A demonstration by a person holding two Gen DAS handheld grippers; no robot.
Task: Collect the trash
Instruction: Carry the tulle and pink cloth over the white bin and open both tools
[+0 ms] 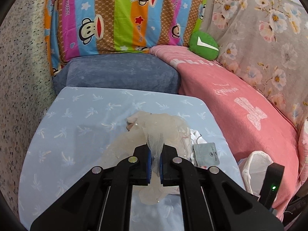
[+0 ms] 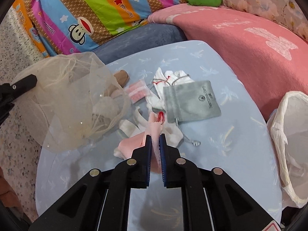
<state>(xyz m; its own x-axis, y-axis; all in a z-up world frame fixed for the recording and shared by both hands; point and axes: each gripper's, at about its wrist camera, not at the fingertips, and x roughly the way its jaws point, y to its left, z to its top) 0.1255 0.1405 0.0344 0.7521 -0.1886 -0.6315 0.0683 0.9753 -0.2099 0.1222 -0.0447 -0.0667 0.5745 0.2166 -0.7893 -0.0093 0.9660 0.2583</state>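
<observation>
The near part of the blue table (image 2: 240, 154) is bare, so a hand can pass there. In the middle, a grey pouch (image 2: 190, 101), white gloves (image 2: 169, 79) and a pink packet (image 2: 137, 92) lie in the way. A big see-through mesh bag (image 2: 73, 96) fills the left side. A white bag (image 2: 290, 144) stands open at the right edge.

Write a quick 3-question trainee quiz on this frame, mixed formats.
1. True or false: the left gripper is shut on the sheer mesh bag.
2. Multiple choice: what is pinched between the right gripper jaws? A) grey drawstring pouch B) pink cloth C) white gloves
3. Short answer: what sits off the right edge of the light blue table, open at the top?

Key:
1. True.
2. B, the pink cloth; the grey drawstring pouch and white gloves lie on the table.
3. A white plastic bag.
</observation>
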